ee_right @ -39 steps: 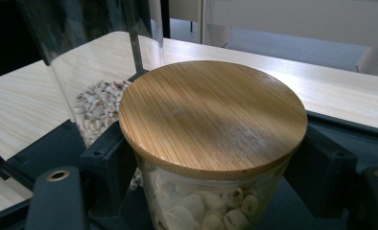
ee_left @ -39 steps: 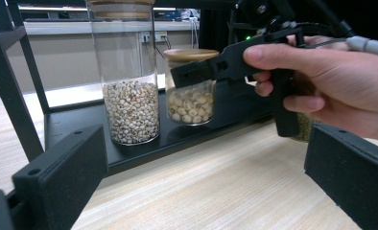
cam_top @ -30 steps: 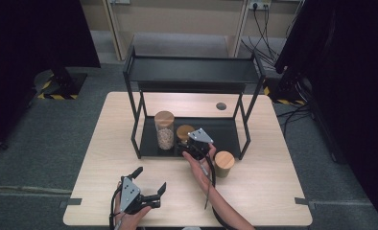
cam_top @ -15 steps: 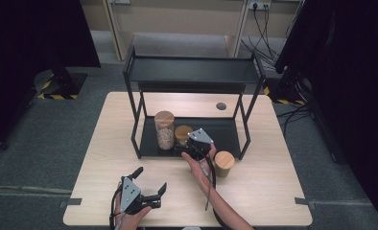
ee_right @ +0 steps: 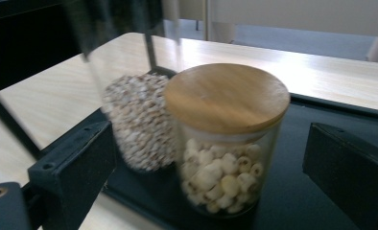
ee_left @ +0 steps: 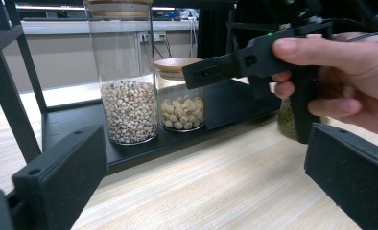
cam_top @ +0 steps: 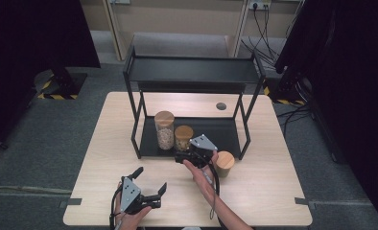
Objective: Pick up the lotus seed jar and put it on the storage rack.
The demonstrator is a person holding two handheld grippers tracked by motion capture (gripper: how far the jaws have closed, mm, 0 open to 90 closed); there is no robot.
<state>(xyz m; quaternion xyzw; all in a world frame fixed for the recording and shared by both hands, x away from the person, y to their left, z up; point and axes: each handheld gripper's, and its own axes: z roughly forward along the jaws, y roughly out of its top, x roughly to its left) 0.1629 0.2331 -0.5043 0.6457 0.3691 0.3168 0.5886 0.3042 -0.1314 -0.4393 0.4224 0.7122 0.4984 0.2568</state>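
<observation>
On the tabletop point(cam_top: 105, 143) stands my black rack point(cam_top: 192, 72), its lower tray bearing a tall grain jar point(cam_top: 164, 129) and, just beside it, the short lidded jar point(cam_top: 183, 138). My right gripper point(cam_top: 183, 156), jaws just spread with nothing pinched, seems clear of that jar; I'd back straight out, level. My left gripper point(cam_top: 151, 184) rests with jaws spread.

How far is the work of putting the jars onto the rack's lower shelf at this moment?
Done: the tall jar and the short jar stand on the lower shelf. In hand: the right gripper has just been opening, its jaws apart beside the short jar. Left: the third jar stands on the table.
</observation>
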